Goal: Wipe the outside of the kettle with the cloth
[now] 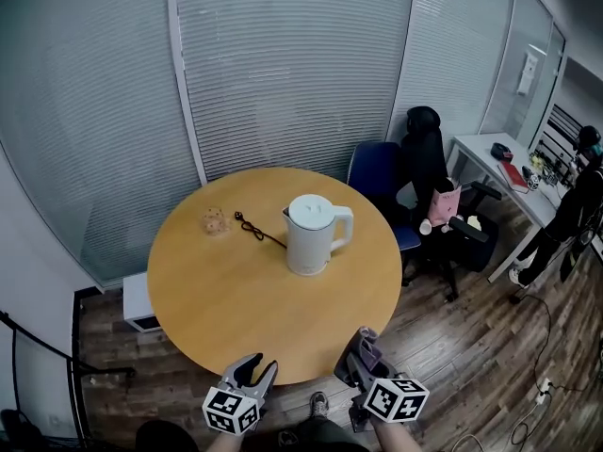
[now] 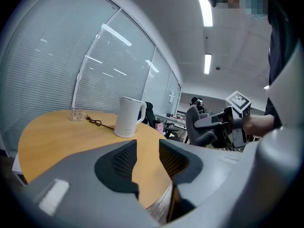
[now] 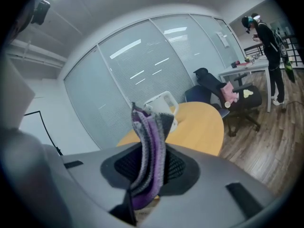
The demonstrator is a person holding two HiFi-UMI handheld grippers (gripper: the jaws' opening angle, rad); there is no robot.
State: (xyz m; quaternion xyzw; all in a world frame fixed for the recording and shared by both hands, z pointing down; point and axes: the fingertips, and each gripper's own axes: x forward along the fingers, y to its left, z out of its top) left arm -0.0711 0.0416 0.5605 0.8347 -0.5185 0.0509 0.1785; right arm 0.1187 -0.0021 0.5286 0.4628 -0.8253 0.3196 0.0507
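A round yellow-brown wooden table (image 1: 217, 309) stood on a dark wooden floor (image 1: 462, 337), a tall white plastic kettle (image 1: 311, 235) sat near its middle, a thin black cord (image 1: 256, 230) lay left of the kettle, a small clear glass (image 1: 215, 220) was just beside the cord's far end.

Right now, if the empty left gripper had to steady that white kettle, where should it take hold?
Probably the handle: the kettle stands upright, its loop handle jutting toward the right in the head view, slim enough for the open left gripper. Come in from that side; the round body looks too wide for the jaws.
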